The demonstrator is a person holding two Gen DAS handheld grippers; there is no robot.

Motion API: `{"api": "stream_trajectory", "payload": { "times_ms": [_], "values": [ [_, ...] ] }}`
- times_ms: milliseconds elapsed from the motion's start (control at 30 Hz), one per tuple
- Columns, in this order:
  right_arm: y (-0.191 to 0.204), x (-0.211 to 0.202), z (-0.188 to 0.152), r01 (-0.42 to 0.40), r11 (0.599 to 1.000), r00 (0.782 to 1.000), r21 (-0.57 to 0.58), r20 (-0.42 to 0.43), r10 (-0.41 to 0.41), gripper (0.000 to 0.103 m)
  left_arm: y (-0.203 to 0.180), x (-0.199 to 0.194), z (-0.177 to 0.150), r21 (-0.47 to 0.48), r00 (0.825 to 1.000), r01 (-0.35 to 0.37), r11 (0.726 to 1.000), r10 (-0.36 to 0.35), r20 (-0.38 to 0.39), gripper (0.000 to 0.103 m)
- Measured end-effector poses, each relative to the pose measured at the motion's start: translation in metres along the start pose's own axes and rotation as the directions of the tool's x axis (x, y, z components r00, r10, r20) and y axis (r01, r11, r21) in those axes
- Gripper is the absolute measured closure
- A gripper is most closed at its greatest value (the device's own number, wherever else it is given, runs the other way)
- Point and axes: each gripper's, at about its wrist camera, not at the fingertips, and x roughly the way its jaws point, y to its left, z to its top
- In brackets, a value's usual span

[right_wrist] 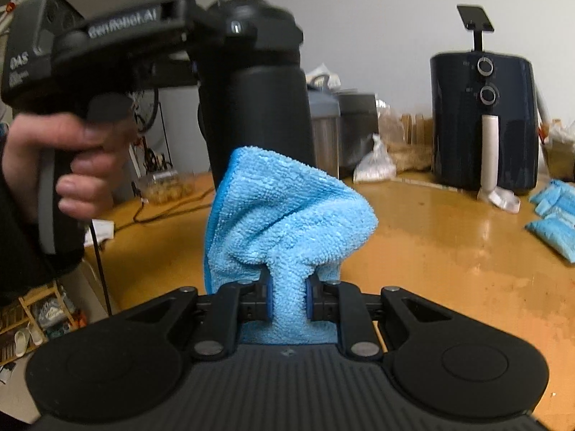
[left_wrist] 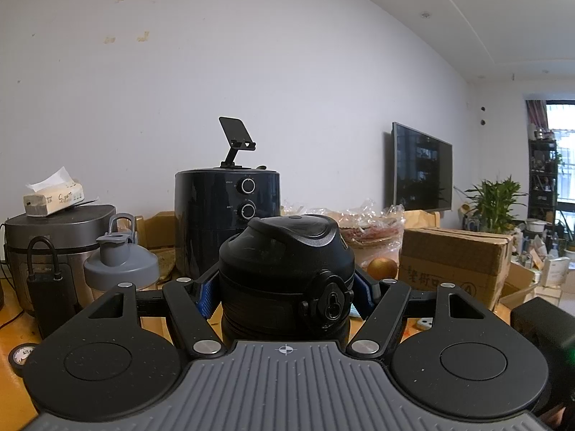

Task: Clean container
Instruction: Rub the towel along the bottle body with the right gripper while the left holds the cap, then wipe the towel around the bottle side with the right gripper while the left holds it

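A black bottle point(left_wrist: 284, 273) with a black lock-button lid fills the centre of the left wrist view, and my left gripper point(left_wrist: 284, 291) is shut on it just below the lid. In the right wrist view the same black bottle point(right_wrist: 255, 107) stands upright and lifted, held by the left gripper point(right_wrist: 194, 68) in a person's hand point(right_wrist: 64, 165). My right gripper point(right_wrist: 287, 298) is shut on a bunched light-blue microfibre cloth point(right_wrist: 284, 215). The cloth rises in front of the bottle's lower body; whether they touch I cannot tell.
On the wooden table point(right_wrist: 449, 251) stand a dark air fryer point(right_wrist: 485, 118) with a phone stand on top, a rice cooker point(left_wrist: 54, 244) with a tissue pack, a grey shaker bottle point(left_wrist: 120, 265), a cardboard box point(left_wrist: 456, 262) and blue packets point(right_wrist: 557, 222).
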Motion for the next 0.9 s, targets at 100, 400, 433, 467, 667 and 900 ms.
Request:
{"api": "stream_trajectory", "payload": {
  "times_ms": [100, 400, 433, 467, 667, 900],
  "values": [
    [-0.001, 0.003, -0.001, 0.000, 1.000, 1.000, -0.003, -0.024, 0.000, 0.094, 0.000, 0.000, 0.000, 0.001, 1.000, 0.002, 1.000, -0.002, 0.001, 0.035],
    [-0.002, 0.010, -0.006, 0.001, 1.000, 0.996, -0.010, -0.094, -0.002, 0.094, -0.001, -0.002, -0.002, 0.001, 1.000, 0.004, 1.000, -0.004, 0.003, 0.035],
    [-0.002, 0.011, -0.006, 0.001, 1.000, 0.995, -0.011, -0.102, -0.003, 0.094, -0.001, -0.002, -0.002, 0.002, 1.000, 0.005, 1.000, -0.005, 0.003, 0.035],
    [-0.003, 0.012, -0.007, 0.002, 1.000, 0.994, -0.012, -0.110, -0.003, 0.094, -0.001, -0.002, -0.002, 0.002, 1.000, 0.005, 1.000, -0.005, 0.003, 0.035],
    [-0.003, 0.015, -0.009, 0.004, 1.000, 0.996, -0.004, -0.089, -0.005, 0.094, 0.000, -0.003, -0.003, -0.002, 1.000, 0.002, 1.000, -0.002, 0.003, 0.035],
    [-0.001, 0.005, -0.006, 0.008, 1.000, 1.000, 0.003, -0.022, -0.008, 0.093, 0.001, -0.004, -0.003, -0.005, 1.000, 0.002, 1.000, -0.002, 0.002, 0.035]
  ]
}}
